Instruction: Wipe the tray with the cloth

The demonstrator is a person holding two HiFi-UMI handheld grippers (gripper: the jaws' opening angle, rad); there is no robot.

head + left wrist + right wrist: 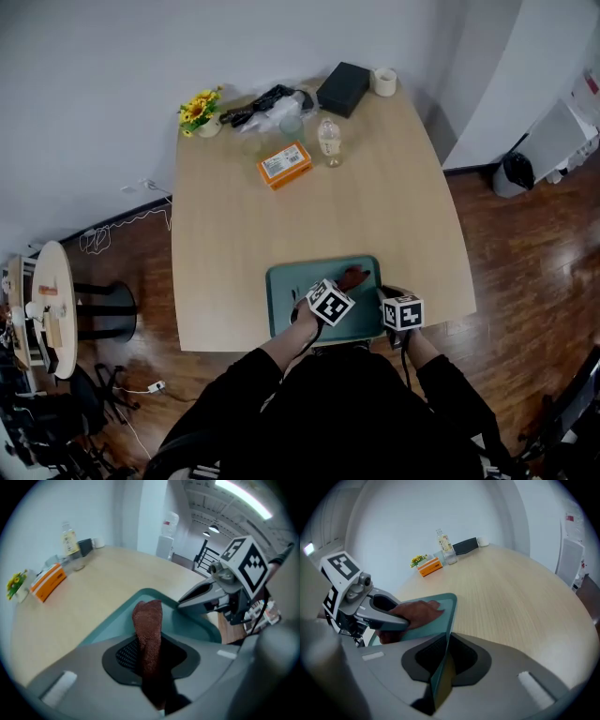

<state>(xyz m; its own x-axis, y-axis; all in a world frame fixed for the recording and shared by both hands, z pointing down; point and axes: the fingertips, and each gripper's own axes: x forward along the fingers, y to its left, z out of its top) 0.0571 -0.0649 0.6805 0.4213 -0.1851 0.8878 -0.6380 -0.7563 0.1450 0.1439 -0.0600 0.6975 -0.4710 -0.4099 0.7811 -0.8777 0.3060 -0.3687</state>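
Well, orange box (284,165) lbl illegible, cloth (148,630) on tray (284,284)

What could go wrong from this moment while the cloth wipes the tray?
1. The tray lies close to the near edge of the table, and the right gripper holds only its rim; if that grip slips, a stroke might push the tray off.
2. The left gripper pinches just a narrow fold of the cloth, which might pull out.
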